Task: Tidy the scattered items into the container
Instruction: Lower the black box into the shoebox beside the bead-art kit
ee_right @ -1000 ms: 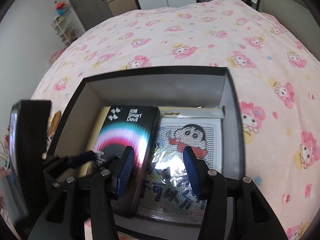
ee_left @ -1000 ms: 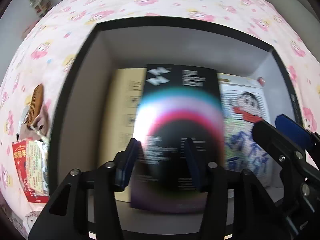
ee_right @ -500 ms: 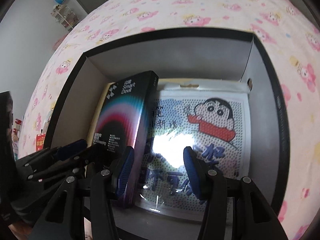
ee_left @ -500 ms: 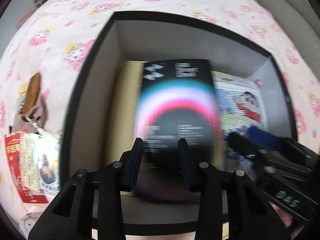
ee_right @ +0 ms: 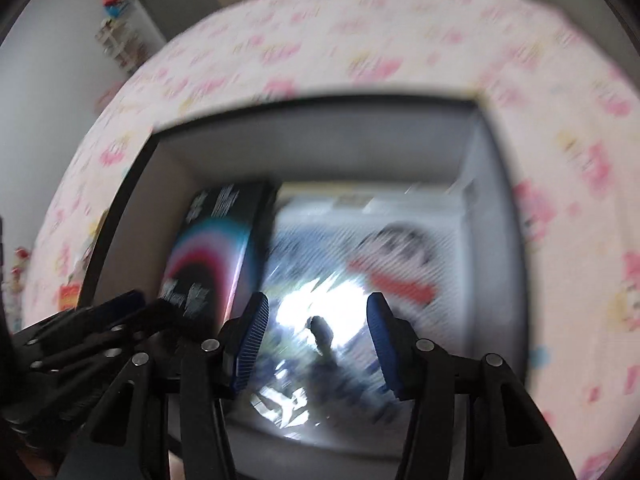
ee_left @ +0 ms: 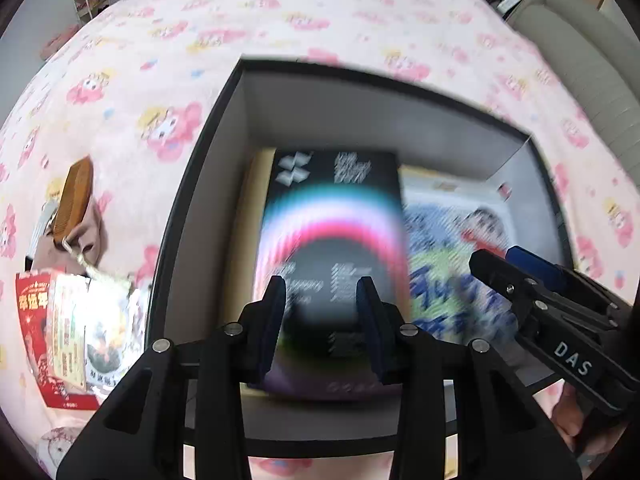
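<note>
Two grippers hover at the near edge of the container (ee_left: 200,184), and the main risk I see lies with the left gripper (ee_left: 322,312): its blue pads stand a little apart over the near end of the black box (ee_left: 334,240), and through the motion blur I cannot tell whether they pinch it or only frame it. If the box is not fully down, letting go carelessly could leave it leaning on the yellow item (ee_left: 256,216) beneath it or propped on the cartoon bead-art pack (ee_left: 460,248) beside it. The right gripper (ee_right: 316,344) is spread wide with nothing between its pads, poised over the glossy pack, whose film throws a hard glare; a downward poke there could crease or skid it. The two tools are close together, so a sideways move by either could knock the other. The black box is a slim rectangular carton with a teal, white and pink arc on its face, lying lengthwise inside the dark-walled container. Outside on the pink patterned bed (ee_left: 280,16), a wooden comb (ee_left: 74,200) and a red snack packet (ee_left: 56,332) sit just left of the container; by my reading those remain to be gathered.
</note>
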A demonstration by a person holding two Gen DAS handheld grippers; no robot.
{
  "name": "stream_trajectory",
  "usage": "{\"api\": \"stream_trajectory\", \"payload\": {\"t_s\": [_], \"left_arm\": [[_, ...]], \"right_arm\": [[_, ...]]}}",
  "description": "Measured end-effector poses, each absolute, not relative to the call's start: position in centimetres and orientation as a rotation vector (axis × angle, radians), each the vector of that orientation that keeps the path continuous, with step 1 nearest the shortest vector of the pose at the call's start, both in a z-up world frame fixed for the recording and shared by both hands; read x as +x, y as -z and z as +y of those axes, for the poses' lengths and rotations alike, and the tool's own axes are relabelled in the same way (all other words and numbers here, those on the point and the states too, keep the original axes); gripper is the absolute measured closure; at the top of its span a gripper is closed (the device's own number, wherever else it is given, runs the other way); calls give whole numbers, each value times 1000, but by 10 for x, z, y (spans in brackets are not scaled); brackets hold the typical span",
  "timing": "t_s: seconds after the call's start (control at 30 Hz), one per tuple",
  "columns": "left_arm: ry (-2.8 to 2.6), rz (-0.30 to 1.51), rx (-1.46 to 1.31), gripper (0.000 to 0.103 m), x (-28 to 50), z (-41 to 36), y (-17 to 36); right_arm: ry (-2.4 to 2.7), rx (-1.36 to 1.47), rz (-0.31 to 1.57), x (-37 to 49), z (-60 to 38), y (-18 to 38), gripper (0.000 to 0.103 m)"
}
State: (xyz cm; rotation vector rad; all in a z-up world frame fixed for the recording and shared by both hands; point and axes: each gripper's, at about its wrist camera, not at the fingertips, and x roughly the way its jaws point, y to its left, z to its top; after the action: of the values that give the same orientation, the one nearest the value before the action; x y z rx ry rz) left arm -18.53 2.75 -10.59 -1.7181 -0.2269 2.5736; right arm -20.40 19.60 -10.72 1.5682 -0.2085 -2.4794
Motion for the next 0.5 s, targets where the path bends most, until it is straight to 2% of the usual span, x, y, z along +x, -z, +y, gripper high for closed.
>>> {"api": "stream_trajectory", "payload": {"t_s": [0.13,0.33,0.37,0.43,0.5], "left_arm": [[-2515,-227,-1686,66,-190,45,101],[-2397,-89,-1733,66,-187,53,109],[-2369,-89,-1736,64,-188,56,112],[-2362,-34,-1708,50,-186,64,111],[-2368,44,-1710,49,-187,74,112]], "right_arm": [[2412,1580,-366,-208,207,108,56],[2383,1685,-355,-213,206,125,58],[2367,1683,-381,-214,208,126,58],[2355,1682,-422,-215,209,124,58],[2388,1656,-378,-214,206,119,58]]}}
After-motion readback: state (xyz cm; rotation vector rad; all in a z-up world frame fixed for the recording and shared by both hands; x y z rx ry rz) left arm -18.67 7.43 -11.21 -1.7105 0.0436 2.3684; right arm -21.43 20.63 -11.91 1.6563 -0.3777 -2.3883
